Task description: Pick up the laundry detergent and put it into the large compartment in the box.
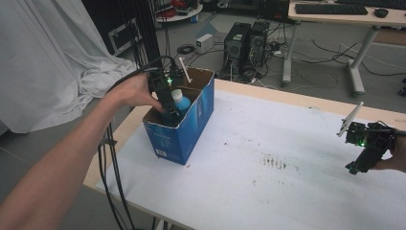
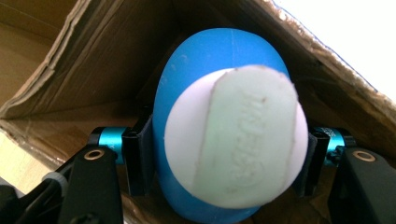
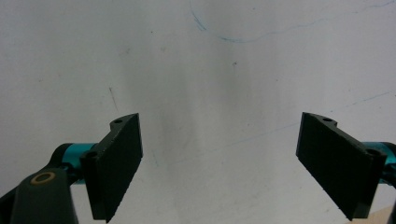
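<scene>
The left gripper (image 1: 168, 106) reaches down into the open blue cardboard box (image 1: 191, 129) near the table's left edge, its jaws pinching a blue bottle (image 2: 205, 60) with a white cap (image 2: 236, 137) by its sides. The bottle sits inside the box, close against a cardboard wall. Risk noted: the rounded, smooth body could slip or twist between the narrow pads, and the box flap (image 2: 322, 60) close overhead could catch the bottle and drag the light box along the white table (image 1: 287, 143). The right gripper (image 1: 356, 165) hangs over the table's right side, jaws spread wide and empty. The left gripper view confirms pad contact on both sides; the high view supplies the box's place on the table.
</scene>
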`<action>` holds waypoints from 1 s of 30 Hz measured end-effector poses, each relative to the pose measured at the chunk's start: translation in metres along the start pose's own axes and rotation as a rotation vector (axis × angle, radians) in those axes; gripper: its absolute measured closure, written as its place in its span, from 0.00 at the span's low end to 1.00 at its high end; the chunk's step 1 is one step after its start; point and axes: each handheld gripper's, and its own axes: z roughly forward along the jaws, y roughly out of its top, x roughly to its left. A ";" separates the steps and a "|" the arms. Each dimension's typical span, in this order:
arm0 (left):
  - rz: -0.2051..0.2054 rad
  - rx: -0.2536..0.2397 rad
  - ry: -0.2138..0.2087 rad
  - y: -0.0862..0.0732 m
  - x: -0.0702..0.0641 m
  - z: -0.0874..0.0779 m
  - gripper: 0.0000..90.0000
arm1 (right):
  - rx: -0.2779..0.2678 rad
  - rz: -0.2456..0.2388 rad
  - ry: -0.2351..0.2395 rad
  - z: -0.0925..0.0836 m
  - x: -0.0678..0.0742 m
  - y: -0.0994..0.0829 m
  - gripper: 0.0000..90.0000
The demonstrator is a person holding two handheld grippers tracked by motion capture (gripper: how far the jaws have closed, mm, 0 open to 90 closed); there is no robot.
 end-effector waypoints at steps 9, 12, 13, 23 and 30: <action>-0.002 -0.001 0.007 0.004 -0.001 0.002 0.42 | -0.005 0.001 -0.002 0.001 0.000 -0.002 0.15; -0.004 -0.002 0.006 0.004 -0.001 0.002 0.42 | -0.006 0.000 -0.004 0.000 0.000 -0.002 0.15; -0.002 0.001 0.006 0.004 -0.001 0.002 0.42 | -0.007 0.001 -0.003 0.000 0.000 -0.002 0.15; 0.001 0.002 0.005 0.004 -0.001 0.002 0.42 | -0.008 0.005 -0.001 0.000 0.001 -0.002 0.15; 0.006 0.004 0.009 0.004 -0.001 0.002 0.41 | -0.014 -0.002 -0.002 0.000 0.000 -0.002 0.15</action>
